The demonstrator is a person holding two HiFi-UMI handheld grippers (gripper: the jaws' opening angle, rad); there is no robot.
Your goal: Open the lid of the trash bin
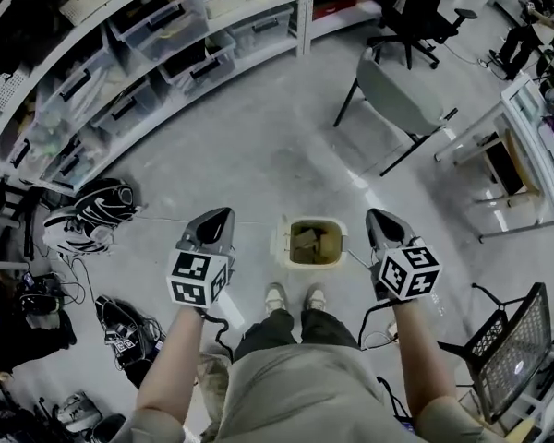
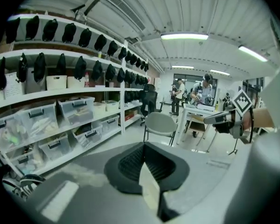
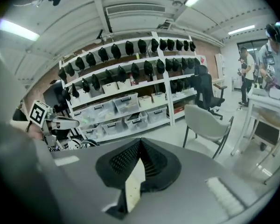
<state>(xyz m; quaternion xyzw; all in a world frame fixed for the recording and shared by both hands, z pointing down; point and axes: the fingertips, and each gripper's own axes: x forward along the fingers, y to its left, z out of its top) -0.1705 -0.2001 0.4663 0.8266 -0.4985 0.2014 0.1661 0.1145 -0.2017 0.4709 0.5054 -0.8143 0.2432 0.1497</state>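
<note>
Jaws of the left gripper (image 2: 142,147) meet tip to tip with nothing between them; the right gripper (image 3: 139,143) is likewise closed and empty. Between the two, just ahead of the person's pale shoes (image 1: 277,295), a small cream trash bin (image 1: 314,220) stands on the grey concrete floor (image 1: 258,146), brown contents showing through its top. Beyond are a grey chair (image 1: 397,100) and white shelves of clear plastic boxes (image 1: 157,26).
</note>
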